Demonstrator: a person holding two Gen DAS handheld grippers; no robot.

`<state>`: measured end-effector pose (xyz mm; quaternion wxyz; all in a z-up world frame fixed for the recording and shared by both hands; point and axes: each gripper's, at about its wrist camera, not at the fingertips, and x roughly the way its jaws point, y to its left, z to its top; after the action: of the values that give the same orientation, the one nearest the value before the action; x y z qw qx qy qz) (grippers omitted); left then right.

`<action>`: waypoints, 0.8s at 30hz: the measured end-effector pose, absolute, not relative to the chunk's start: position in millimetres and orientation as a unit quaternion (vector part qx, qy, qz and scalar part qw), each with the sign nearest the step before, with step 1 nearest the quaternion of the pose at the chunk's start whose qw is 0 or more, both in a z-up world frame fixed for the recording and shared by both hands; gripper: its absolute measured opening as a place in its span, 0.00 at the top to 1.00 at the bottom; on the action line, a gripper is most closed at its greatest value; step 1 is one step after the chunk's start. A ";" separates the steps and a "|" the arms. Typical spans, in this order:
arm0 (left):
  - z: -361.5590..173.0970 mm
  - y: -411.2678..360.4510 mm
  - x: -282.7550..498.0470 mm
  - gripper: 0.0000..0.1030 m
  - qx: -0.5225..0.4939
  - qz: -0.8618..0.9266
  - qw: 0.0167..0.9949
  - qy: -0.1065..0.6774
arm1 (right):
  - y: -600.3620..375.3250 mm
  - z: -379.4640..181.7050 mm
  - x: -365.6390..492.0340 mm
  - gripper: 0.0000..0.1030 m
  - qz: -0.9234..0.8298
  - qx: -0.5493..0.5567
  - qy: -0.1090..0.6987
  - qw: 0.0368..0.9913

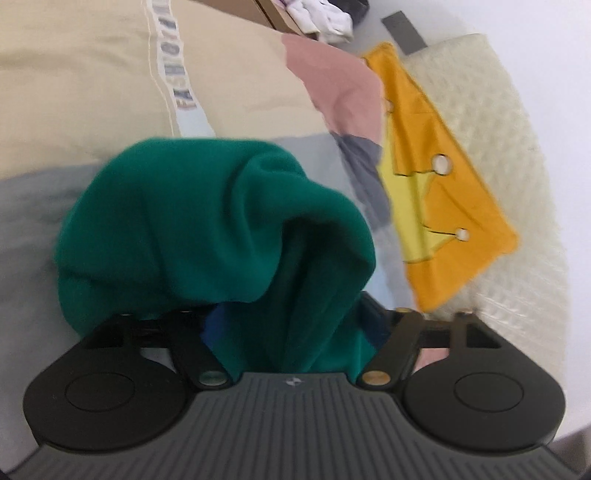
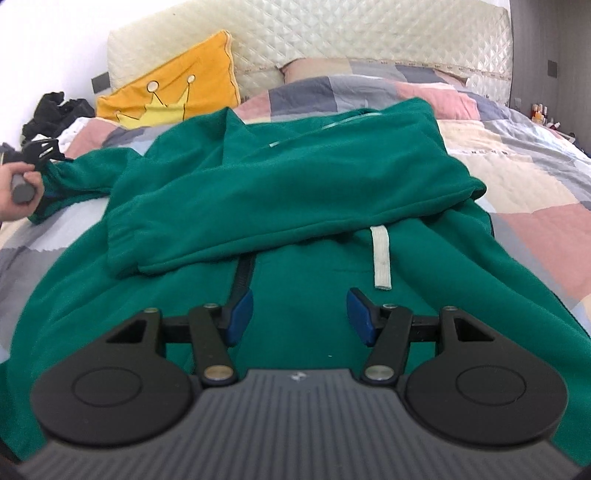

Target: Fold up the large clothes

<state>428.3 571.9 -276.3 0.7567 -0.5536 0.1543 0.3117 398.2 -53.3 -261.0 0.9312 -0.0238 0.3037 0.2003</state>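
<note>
A green hoodie [image 2: 295, 184] lies spread on the patchwork quilt [image 2: 517, 166], one sleeve [image 2: 258, 206] folded across its chest and a white drawstring [image 2: 380, 258] showing below it. My right gripper [image 2: 299, 314] hovers open over the hoodie's lower body, nothing between its blue pads [image 2: 242, 314]. At the far left a hand [image 2: 14, 195] holds my left gripper [image 2: 42, 151], which grips the end of the other sleeve off the bed. In the left wrist view that sleeve [image 1: 207, 221] is bunched between the jaws of the left gripper [image 1: 291, 321] and hides most of the fingers.
A yellow crown cushion [image 2: 173, 92] leans on the quilted cream headboard [image 2: 332, 33]; the same cushion [image 1: 443, 206] fills the right of the left wrist view. Black clothes [image 2: 55, 107] lie at the bed's far left. White clothes [image 1: 325, 18] sit in a cardboard box beyond the bed.
</note>
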 end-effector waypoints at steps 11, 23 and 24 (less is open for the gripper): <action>-223.2 544.9 463.8 0.82 -0.364 0.360 0.831 0.219 | -61.7 -250.2 399.6 0.43 0.198 -0.003 0.287 0.937; -60.7 379.7 485.1 0.84 -0.110 0.264 0.938 0.196 | -94.0 -213.8 375.7 0.43 0.208 0.042 0.224 0.951; -53.6 362.9 487.6 0.84 -0.096 0.254 0.943 0.194 | -98.8 -211.5 374.4 0.43 0.208 0.048 0.221 0.952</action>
<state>487.6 362.9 -53.6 0.9426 -0.0964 0.1939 0.2541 374.4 -98.8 -211.5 0.9518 0.0475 0.2206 0.2079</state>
